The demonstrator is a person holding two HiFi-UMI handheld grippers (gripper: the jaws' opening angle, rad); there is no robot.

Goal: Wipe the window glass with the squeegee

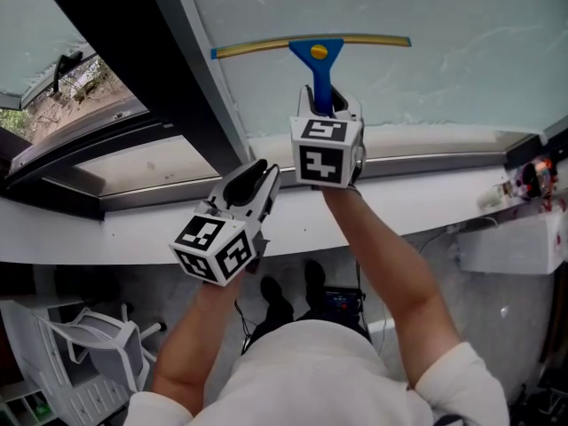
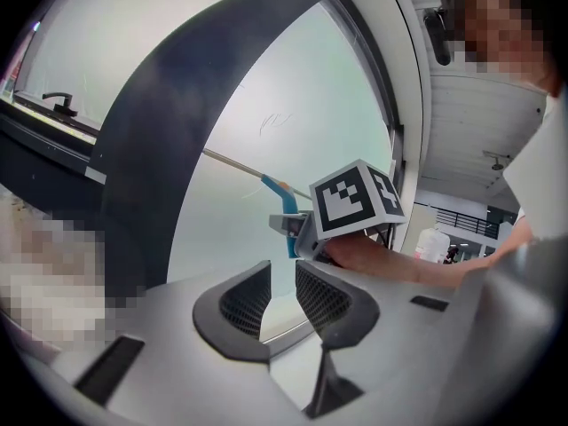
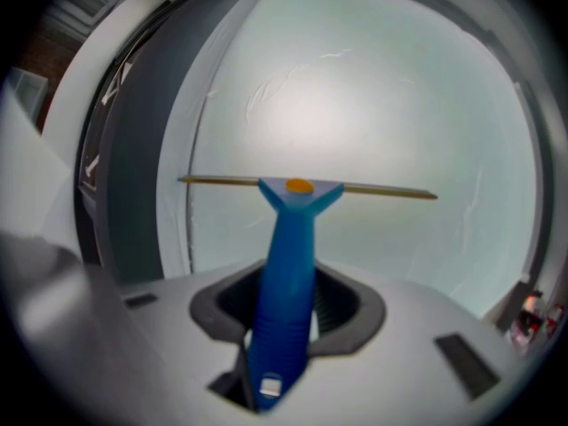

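1. The right hand-held gripper [image 3: 288,307] is clenched on the squeegee [image 1: 317,53]. The blue handle [image 3: 286,256] runs up between its jaws and out toward the pane.
2. The squeegee lies straight ahead of that gripper, on its far side. Its yellow-edged blade [image 1: 373,40] sits at the window glass [image 1: 470,16], low on the pane and a little above the sill [image 1: 435,138] (whether the rubber actually presses on the glass cannot be told from these views).
3. The blade's long axis runs left to right, square to the handle, which points away from the person and up the pane. The blade's left tip is close to the dark frame post [image 1: 124,51], and its right tip reaches toward the middle of the glass.
4. The left hand-held gripper [image 1: 256,177] hangs nearer and to the left, down by the sill and well apart from the squeegee. Its jaws stand a narrow gap apart with nothing between them.
5. The right arm is plainly the one placed to make the stroke. With the blade lying level, the wipe would likely travel along the handle's line, up or down the pane. Since the sill is close below, most of the uncovered glass lies above and to the right.
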